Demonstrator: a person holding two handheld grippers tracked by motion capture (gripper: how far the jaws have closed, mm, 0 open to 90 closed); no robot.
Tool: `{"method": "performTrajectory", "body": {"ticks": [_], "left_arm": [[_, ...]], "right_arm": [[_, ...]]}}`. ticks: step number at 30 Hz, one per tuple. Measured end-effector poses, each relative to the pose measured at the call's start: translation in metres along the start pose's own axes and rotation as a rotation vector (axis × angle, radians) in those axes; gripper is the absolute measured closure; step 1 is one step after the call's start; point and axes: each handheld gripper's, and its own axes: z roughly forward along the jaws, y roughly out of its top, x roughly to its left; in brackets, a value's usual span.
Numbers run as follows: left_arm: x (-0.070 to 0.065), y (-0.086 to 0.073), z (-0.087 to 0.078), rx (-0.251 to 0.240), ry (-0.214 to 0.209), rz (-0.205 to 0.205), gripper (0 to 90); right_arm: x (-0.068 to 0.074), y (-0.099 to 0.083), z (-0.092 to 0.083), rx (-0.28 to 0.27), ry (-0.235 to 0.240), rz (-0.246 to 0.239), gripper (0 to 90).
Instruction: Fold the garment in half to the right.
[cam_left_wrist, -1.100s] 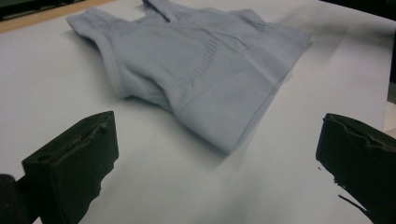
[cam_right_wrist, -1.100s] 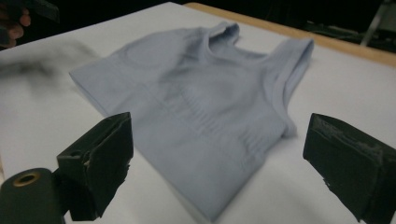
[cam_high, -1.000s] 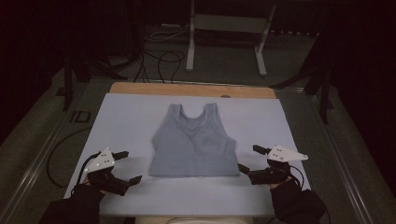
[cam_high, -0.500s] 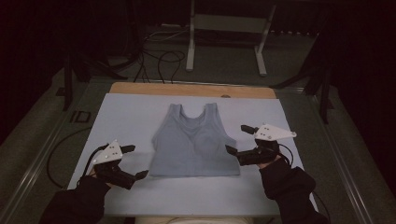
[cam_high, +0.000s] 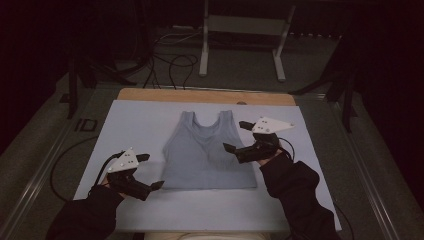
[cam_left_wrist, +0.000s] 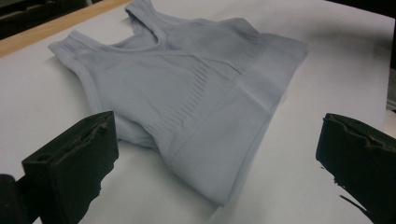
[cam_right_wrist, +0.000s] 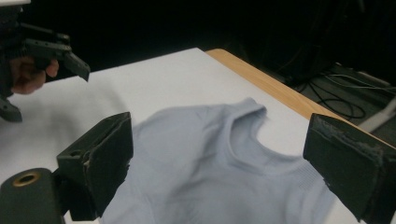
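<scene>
No readable text, labels, brands, numbers or signs on anything in view.

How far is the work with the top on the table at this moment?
Done: the pale blue sleeveless knit top lies flat and unfolded on the white table cover. In hand: the open right gripper hovers by its right armhole, and the open left gripper is near its lower-left corner. Left: gripping and any folding.

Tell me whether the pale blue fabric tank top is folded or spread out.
Spread out: the pale blue fabric tank top lies flat, both straps and hem showing.
</scene>
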Motion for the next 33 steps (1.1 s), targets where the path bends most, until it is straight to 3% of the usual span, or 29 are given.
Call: {"method": "performTrajectory", "body": {"ticks": [8, 14, 22, 33], "left_arm": [[0.000, 0.003, 0.006, 0.003, 0.005, -0.007, 0.0], [0.007, 0.002, 0.015, 0.011, -0.032, -0.011, 0.0], [0.014, -0.002, 0.032, 0.076, -0.081, -0.040, 0.0], [0.020, -0.015, 0.046, 0.176, -0.095, -0.116, 0.0]], "right_arm": [[0.001, 0.014, 0.029, 0.003, 0.017, -0.009, 8.4], [-0.001, 0.025, 0.051, -0.003, 0.036, -0.001, 8.4], [-0.011, 0.034, 0.090, 0.017, 0.047, -0.002, 8.4], [-0.021, 0.040, 0.136, 0.063, 0.055, 0.019, 8.4]]}}
